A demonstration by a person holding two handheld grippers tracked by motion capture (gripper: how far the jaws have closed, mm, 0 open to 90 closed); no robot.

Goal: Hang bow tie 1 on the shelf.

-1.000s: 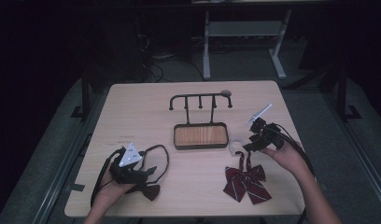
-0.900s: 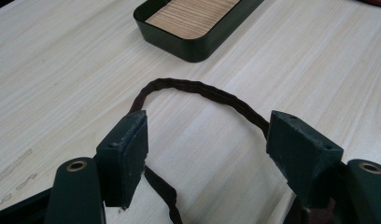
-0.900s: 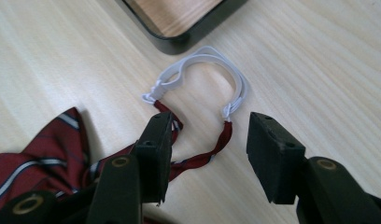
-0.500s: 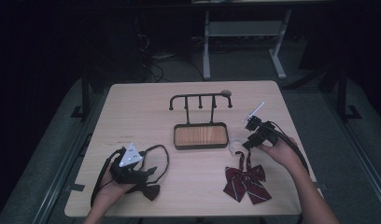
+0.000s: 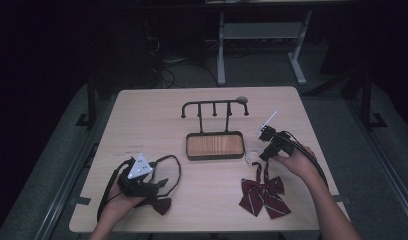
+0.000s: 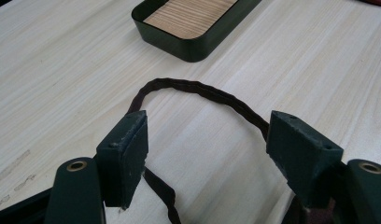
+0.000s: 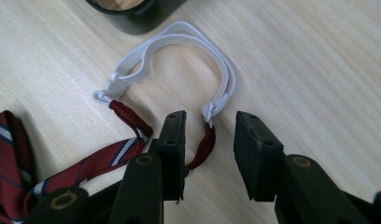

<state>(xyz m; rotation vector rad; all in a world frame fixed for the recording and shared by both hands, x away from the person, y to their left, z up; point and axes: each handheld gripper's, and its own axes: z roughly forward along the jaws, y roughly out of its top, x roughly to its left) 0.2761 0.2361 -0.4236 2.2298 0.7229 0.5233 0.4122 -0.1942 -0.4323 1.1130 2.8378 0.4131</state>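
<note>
The right gripper point(image 7: 208, 154) sits low over the table point(image 5: 152, 115) with the red strap of the striped bow tie point(image 5: 264, 194) between its jaws, which have just been closing but don't yet pinch it, likely to lift the tie by its white elastic loop point(image 7: 179, 56) toward the hook rack point(image 5: 214, 107). The left gripper point(image 6: 205, 151) rests released around the dark bow tie's cord point(image 6: 198, 88), near the tray point(image 6: 188, 23).
</note>
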